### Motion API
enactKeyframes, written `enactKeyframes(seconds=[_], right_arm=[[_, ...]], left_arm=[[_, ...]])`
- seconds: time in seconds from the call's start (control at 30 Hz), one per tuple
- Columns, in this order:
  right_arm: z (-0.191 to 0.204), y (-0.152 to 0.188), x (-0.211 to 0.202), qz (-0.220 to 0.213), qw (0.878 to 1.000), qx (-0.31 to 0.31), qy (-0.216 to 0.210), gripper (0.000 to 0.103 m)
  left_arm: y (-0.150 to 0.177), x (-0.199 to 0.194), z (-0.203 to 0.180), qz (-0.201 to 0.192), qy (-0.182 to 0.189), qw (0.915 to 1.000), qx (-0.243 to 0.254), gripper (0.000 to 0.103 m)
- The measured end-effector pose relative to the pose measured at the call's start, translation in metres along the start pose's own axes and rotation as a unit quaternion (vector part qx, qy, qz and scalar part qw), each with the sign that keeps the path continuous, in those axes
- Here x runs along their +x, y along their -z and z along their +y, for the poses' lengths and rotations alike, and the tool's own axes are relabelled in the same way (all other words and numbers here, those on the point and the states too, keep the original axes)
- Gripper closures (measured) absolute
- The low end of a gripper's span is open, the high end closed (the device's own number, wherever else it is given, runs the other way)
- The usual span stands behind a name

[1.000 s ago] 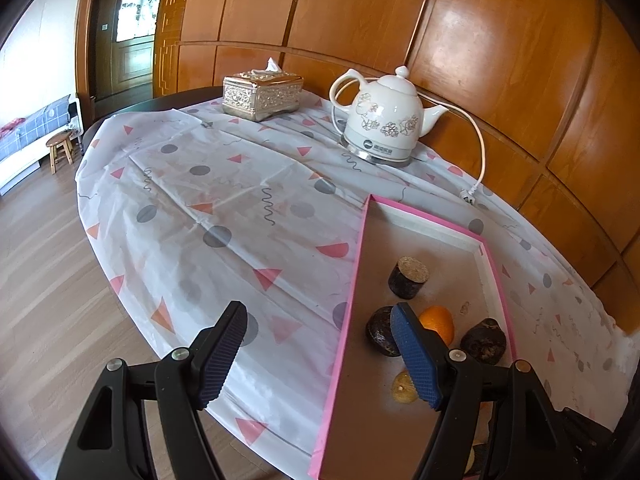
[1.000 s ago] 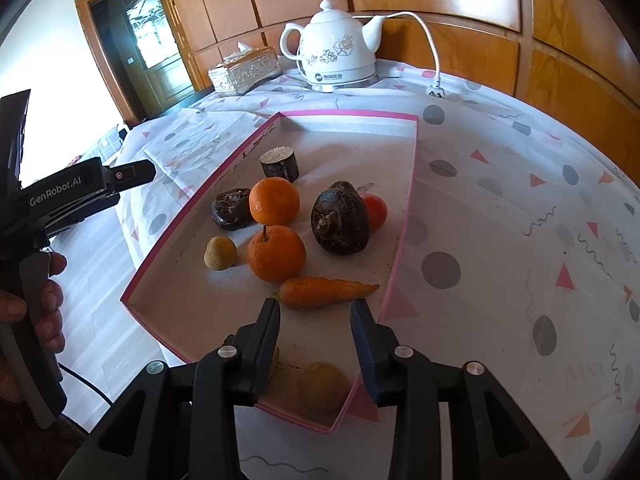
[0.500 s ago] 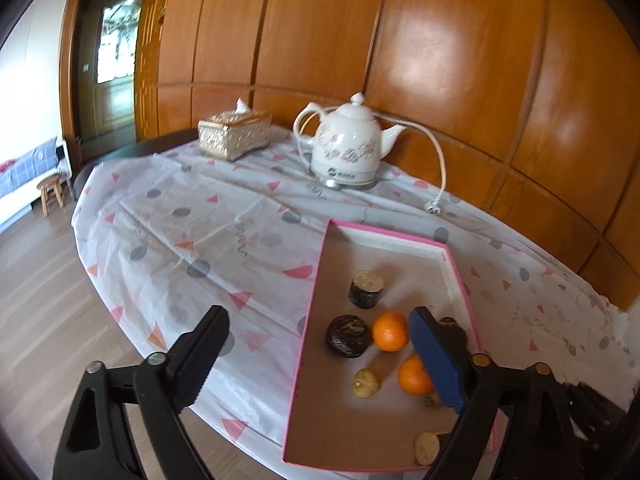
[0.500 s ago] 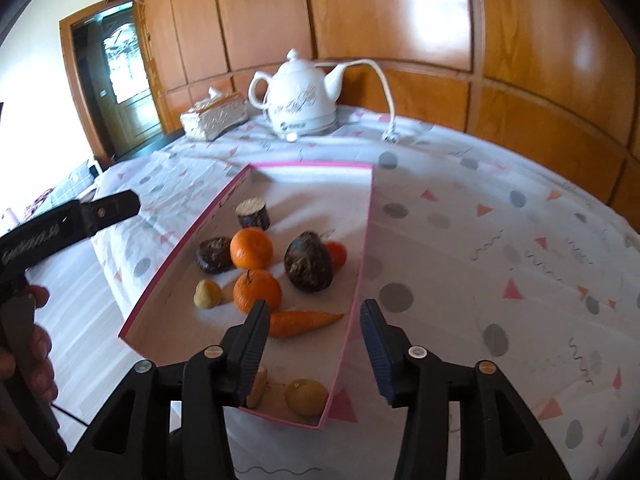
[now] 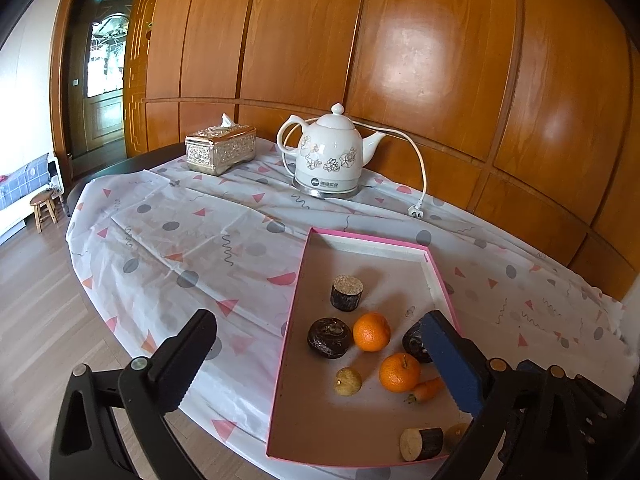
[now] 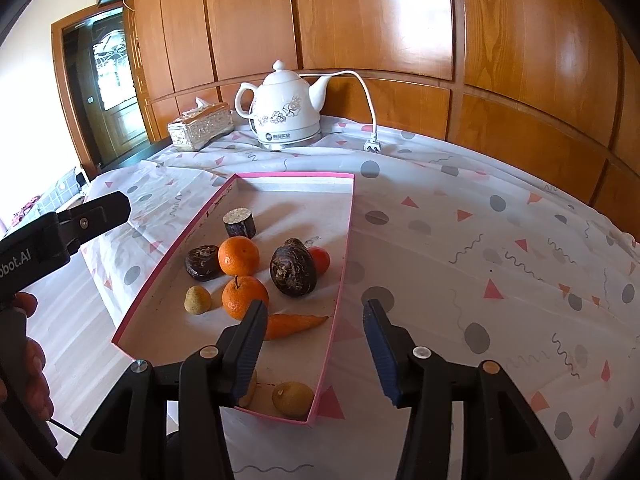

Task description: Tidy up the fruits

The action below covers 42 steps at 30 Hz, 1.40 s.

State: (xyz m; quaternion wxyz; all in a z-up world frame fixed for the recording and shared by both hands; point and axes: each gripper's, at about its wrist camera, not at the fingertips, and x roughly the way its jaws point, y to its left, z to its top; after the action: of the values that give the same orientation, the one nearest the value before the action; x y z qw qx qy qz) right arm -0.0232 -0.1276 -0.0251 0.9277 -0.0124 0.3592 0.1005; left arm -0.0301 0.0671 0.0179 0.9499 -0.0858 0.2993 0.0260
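Both claws have pulled back and risen since a second ago, and the right claw [image 6: 314,344] has spread wider. It hovers, empty, above the near right corner of the shallow pink-rimmed cardboard tray [image 6: 342,264] on the patterned surface [image 6: 480,240]. The small orange carrot [image 6: 298,325] lies just ahead of its left finger, long axis across the tray, tip pointing towards the right rim. The left claw [image 5: 320,360] is also spread apart and empty, straddling the tray's left rim.

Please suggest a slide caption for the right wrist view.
Open right gripper above a pink tray of oranges, carrot and other produce.
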Motion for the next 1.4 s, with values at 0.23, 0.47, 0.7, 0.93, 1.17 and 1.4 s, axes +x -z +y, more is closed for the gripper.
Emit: enactKeyframes(seconds=[0.23, 0.47, 0.7, 0.93, 1.17, 1.4], right_arm=[[-0.003, 0.003, 0.001, -0.002, 1.000, 0.001, 0.006, 0.052], [-0.009, 0.006, 0.004, 0.001, 1.000, 0.013, 0.012, 0.052], [-0.010, 0.007, 0.005, 0.002, 1.000, 0.016, 0.012, 0.052], [-0.010, 0.008, 0.004, -0.002, 1.000, 0.016, 0.014, 0.052], [-0.010, 0.008, 0.004, -0.003, 1.000, 0.017, 0.015, 0.052], [-0.010, 0.008, 0.004, -0.004, 1.000, 0.017, 0.015, 0.052]], left_arm=[[0.004, 0.005, -0.004, 0.009, -0.010, 0.9999, 0.010, 0.000], [0.007, 0.011, -0.005, 0.017, -0.018, 0.9996, 0.017, 0.000], [0.007, 0.011, -0.009, 0.014, -0.030, 0.9992, 0.022, 0.000], [0.007, 0.013, -0.011, 0.017, -0.042, 0.9987, 0.024, 0.000], [0.007, 0.010, -0.011, 0.009, -0.044, 0.9987, 0.022, 0.000], [0.007, 0.011, -0.011, 0.011, -0.046, 0.9986, 0.022, 0.000]])
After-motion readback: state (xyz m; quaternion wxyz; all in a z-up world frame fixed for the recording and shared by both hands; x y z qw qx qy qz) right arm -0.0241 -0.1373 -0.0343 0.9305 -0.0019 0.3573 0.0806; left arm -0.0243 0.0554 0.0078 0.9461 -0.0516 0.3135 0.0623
